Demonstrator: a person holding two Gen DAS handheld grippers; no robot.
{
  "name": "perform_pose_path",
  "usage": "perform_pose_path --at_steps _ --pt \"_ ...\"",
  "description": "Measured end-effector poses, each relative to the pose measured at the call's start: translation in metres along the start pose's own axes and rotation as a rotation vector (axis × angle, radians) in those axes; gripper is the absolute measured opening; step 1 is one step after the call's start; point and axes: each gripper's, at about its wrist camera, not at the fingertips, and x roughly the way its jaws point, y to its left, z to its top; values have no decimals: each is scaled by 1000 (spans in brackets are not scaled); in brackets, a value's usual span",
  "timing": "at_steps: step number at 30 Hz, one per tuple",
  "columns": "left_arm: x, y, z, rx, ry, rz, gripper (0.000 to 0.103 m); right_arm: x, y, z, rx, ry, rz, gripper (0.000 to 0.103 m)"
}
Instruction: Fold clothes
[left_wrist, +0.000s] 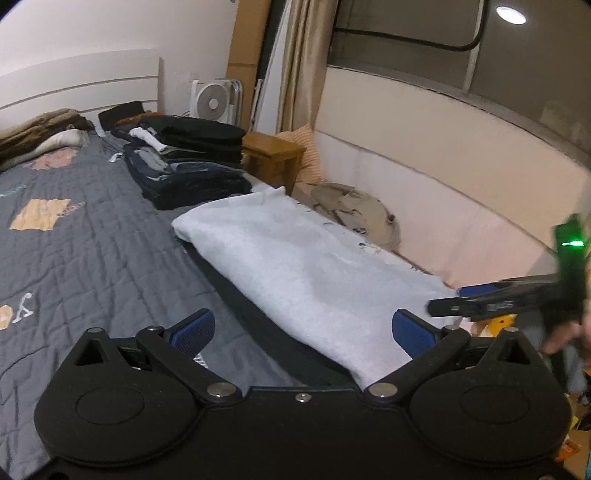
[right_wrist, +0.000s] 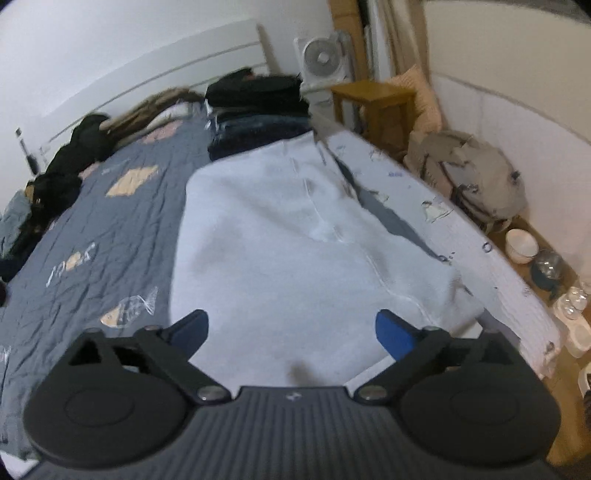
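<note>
White garment (left_wrist: 295, 266) laid long on the bed, both grippers spread wide and holding nothing.

In the left wrist view the garment lies lengthwise along the bed's right edge on the grey quilt (left_wrist: 92, 240), its far end just short of the stack of folded dark clothes (left_wrist: 192, 162); the left gripper (left_wrist: 303, 332) hovers with its blue pads wide apart at the near end, and the right gripper (left_wrist: 480, 299) shows at the right edge, blurred. In the right wrist view the garment (right_wrist: 288, 240) looks doubled over, with a seam running down it, and the right gripper (right_wrist: 291, 328) stands wide above its near hem. I judge the fold partly made: another fold would call for pinching both near corners, but this could equally be the smoothing before it is stacked.
</note>
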Motion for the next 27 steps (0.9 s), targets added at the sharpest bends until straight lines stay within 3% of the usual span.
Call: perform_pose_path --at_steps 5,16,22,27 --pt "-11 -6 0 5 35 -10 103 -44 24 -11 39 -88 -70 98" --pt "-46 -24 -7 51 38 31 103 -99 68 -33 35 -123 -204 98" --pt "-64 -24 -6 59 57 39 103 -125 91 -44 70 -119 -164 98" --pt "-77 -26 -4 74 69 18 103 -139 107 -46 25 -107 -152 98"
